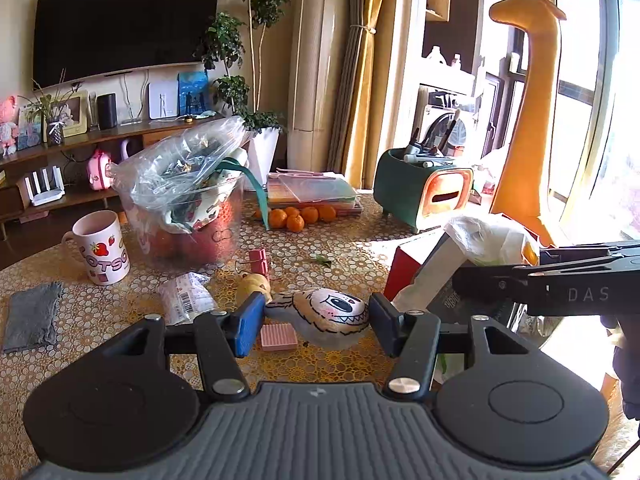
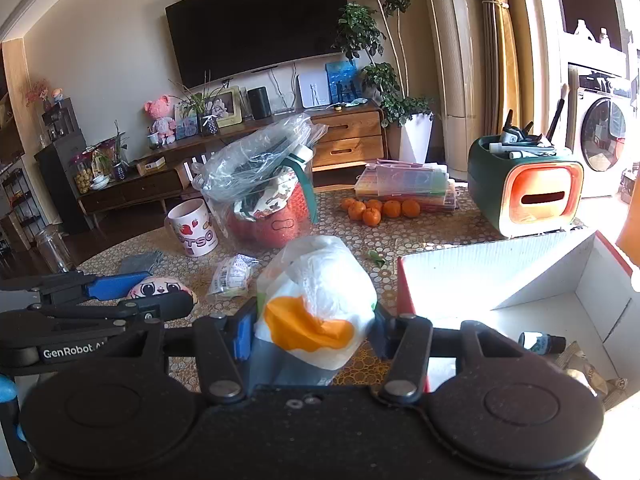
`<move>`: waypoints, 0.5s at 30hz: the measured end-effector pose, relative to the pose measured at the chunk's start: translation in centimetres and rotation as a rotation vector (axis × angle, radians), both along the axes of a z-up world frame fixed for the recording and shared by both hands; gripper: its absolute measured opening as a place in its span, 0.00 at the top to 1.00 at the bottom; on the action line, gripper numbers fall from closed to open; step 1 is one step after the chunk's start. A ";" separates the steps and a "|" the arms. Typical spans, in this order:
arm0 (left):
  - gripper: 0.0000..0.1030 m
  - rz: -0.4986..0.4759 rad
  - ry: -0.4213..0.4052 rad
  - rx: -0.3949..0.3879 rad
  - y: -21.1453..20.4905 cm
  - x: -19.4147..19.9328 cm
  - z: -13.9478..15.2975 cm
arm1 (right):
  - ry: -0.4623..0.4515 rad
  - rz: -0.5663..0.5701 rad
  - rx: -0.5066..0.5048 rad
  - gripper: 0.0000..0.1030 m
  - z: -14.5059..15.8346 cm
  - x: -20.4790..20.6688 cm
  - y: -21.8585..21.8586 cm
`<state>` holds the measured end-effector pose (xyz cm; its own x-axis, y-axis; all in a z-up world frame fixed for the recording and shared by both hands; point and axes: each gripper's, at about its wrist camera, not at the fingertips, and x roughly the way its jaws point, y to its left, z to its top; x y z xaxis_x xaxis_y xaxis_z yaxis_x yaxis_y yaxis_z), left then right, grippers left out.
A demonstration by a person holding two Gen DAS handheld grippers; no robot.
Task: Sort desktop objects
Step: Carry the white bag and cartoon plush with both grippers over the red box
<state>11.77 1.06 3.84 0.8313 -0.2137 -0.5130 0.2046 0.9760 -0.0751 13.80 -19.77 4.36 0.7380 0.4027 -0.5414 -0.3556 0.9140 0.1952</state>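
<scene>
Clearly the right gripper (image 2: 314, 330) is clamped on a white plastic-wrapped packet with an orange patch (image 2: 316, 312), held above the worktop (image 2: 440, 228) just left of the open white cardboard box with red outer sides (image 2: 520, 276). The step in hand looks like carrying that packet into the box, where a small dark bottle (image 2: 542, 343) and some crumpled wrappers already lie. To do it well, swing the packet rightward high enough to pass over the near box wall, lower it into a bare part of the floor away from the bottle, and part the fingers only once the soft wrap is resting; the loose plastic may cling to a pad, so draw back straight.

The left gripper (image 1: 316, 326) has its jaws apart, one on either side of a flat cartoon-face pouch (image 1: 328, 316) lying on the worktop; whether the pads touch it I cannot tell. A small pink ribbed block (image 1: 279, 338) lies just beside the pouch, so closing should be centred on the pouch to avoid pinching both.

The worktop carries a gold circle-patterned cloth, sunlit at the right. On it stand a pink strawberry mug (image 1: 102, 252), a clear tub stuffed with bags (image 1: 188, 216), a cluster of mandarins (image 1: 300, 216), a green and orange pen holder (image 1: 424, 188), a grey cloth (image 1: 34, 316) and a barcoded packet (image 1: 186, 300). Beyond are a wall television (image 1: 124, 20), a wooden media console, potted plants, curtains, and a tall yellow giraffe toy (image 1: 532, 128) by the window.
</scene>
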 end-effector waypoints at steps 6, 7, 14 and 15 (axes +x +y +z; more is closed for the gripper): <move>0.45 -0.048 -0.010 0.005 -3.6 -0.7 0.6 | -0.029 -0.028 -0.010 0.48 0.9 -1.0 -3.3; 0.45 -0.056 -0.012 0.007 -4.2 -0.7 0.7 | -0.032 -0.034 -0.010 0.48 1.0 -1.1 -3.9; 0.45 -0.114 -0.014 0.013 -8.4 -0.9 0.7 | -0.044 -0.090 -0.002 0.48 1.1 -1.5 -8.1; 0.45 -0.120 -0.012 0.015 -9.0 -0.9 0.6 | -0.046 -0.097 -0.001 0.48 1.1 -1.6 -8.6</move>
<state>10.87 -7.96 4.49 0.8066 -0.3046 -0.5066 0.3207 0.9454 -0.0577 12.24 -28.37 5.43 0.7974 0.3278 -0.5067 -0.2741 0.9447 0.1799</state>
